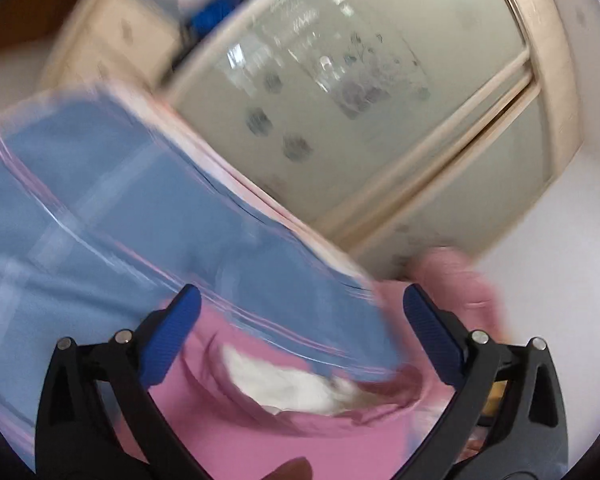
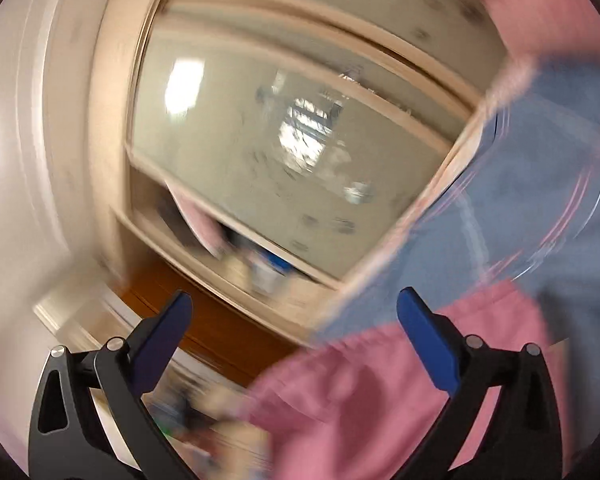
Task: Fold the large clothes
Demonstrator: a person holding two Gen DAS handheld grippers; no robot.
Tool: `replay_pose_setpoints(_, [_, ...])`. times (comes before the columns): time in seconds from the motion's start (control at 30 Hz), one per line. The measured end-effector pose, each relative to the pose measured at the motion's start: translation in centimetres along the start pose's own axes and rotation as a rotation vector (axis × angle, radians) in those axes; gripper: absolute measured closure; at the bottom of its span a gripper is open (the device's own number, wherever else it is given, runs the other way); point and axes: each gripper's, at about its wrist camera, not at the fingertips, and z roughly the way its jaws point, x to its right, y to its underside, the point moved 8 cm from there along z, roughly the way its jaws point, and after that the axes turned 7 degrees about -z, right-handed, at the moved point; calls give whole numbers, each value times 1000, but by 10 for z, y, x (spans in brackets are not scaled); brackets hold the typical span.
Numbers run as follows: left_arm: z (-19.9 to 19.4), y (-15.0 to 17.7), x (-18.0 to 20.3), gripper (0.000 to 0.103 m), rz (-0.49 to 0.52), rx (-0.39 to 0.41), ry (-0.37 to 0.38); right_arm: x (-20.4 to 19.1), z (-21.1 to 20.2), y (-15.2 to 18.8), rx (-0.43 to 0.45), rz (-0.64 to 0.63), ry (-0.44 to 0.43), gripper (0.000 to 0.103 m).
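Observation:
Both views are blurred by motion. In the left wrist view a pink garment [image 1: 260,420] with a white inner lining lies bunched on a blue sheet with pale stripes [image 1: 100,208]. My left gripper [image 1: 300,300] is open, its blue fingers [image 1: 176,332] spread wide above the pink cloth and holding nothing. In the right wrist view the pink garment [image 2: 380,392] sits at lower right on the blue sheet [image 2: 520,200]. My right gripper [image 2: 294,300] is open and empty, its right finger [image 2: 428,344] over the pink cloth.
A cream-framed wardrobe with frosted glass sliding doors [image 1: 360,100] stands beyond the bed and also shows in the right wrist view [image 2: 280,140]. Brown wooden floor [image 2: 204,320] lies below it. A white wall [image 1: 560,260] is at the right.

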Motion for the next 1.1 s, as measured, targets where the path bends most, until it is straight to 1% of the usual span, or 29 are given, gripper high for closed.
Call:
replay_pose_setpoints(0.03, [-5,4,8,2,90,34,-65,-10,2,13,-32,-105,134,1])
replay_pose_setpoints(0.07, [-9,14,20,2,208,77,-156,-13,4,23,-52,-164,217,1])
replay_pose_setpoints(0.1, [-10,26,29,2,297,105,-224,-25,8,42,-73,-248,292,1])
replay_pose_setpoints(0.13, [-10,45,43,2,417,138,-292,-36,13,60,-82,-324,327,1])
replay_pose_setpoints(0.17, [-7,68,59,2,525,161,-326,-44,19,73,-89,-380,348,1])
replay_pose_setpoints(0.2, [-3,89,71,2,594,167,-335,-52,32,96,-112,-470,390,1])
replay_pose_setpoints(0.23, [6,110,80,2,639,151,-338,-54,47,113,-142,-531,433,1])
replay_pose_setpoints(0.27, [23,134,85,2,679,112,-355,-49,65,129,-189,-571,482,1])
replay_pose_setpoints(0.33, [54,163,83,2,718,46,-421,-30,94,143,-242,-584,560,1])
replay_pose_setpoints(0.4, [92,185,68,2,721,-7,-493,-6,125,149,-312,-559,603,1])
replay_pose_setpoints(0.47, [117,189,50,2,740,-31,-565,20,153,151,-370,-502,612,1])
replay_pose_setpoints(0.5, [132,189,38,2,739,-52,-602,33,161,151,-384,-475,615,1])
replay_pose_setpoints(0.53, [144,186,27,2,718,-78,-609,45,170,151,-397,-444,622,1])
replay_pose_setpoints(0.57, [149,182,19,2,697,-92,-612,55,176,149,-392,-429,627,1])
replay_pose_setpoints(0.6, [156,175,6,2,653,-101,-625,59,180,146,-372,-428,634,1])
replay_pose_setpoints(0.63, [161,168,-2,2,626,-99,-638,67,185,142,-353,-425,639,1])
replay_pose_setpoints(0.67, [163,162,-7,2,624,-90,-649,75,190,140,-351,-409,634,1])
replay_pose_setpoints(0.7, [167,154,-14,2,649,-65,-682,87,197,139,-363,-393,640,1])
replay_pose_setpoints(0.77, [171,135,-31,2,691,-9,-768,103,201,135,-377,-382,685,1])
replay_pose_setpoints(0.8, [173,126,-43,2,675,3,-797,116,201,129,-359,-359,711,1])
replay_pose_setpoints(0.83, [172,122,-52,2,652,7,-814,130,195,122,-330,-334,762,1])
replay_pose_setpoints(0.87, [170,115,-67,2,611,8,-831,146,188,117,-306,-275,799,1])
replay_pose_setpoints(0.9, [169,110,-85,2,534,-5,-813,160,188,117,-297,-210,794,1])
replay_pose_setpoints(0.93, [169,110,-102,2,437,-33,-758,180,185,123,-302,-98,754,1])
replay_pose_setpoints(0.97, [169,107,-112,2,378,-44,-716,191,185,127,-312,-39,726,2])
replay_pose_setpoints(1.0, [164,106,-120,2,302,-37,-648,199,184,130,-304,1,699,2])
replay_pose_setpoints(1.03, [160,105,-120,2,284,-23,-621,197,184,129,-285,-3,686,2])
replay_pose_setpoints(1.07, [154,104,-119,2,272,10,-587,195,183,128,-274,-14,681,2])
replay_pose_setpoints(1.1, [151,105,-119,2,270,25,-572,192,181,127,-257,-20,671,2])
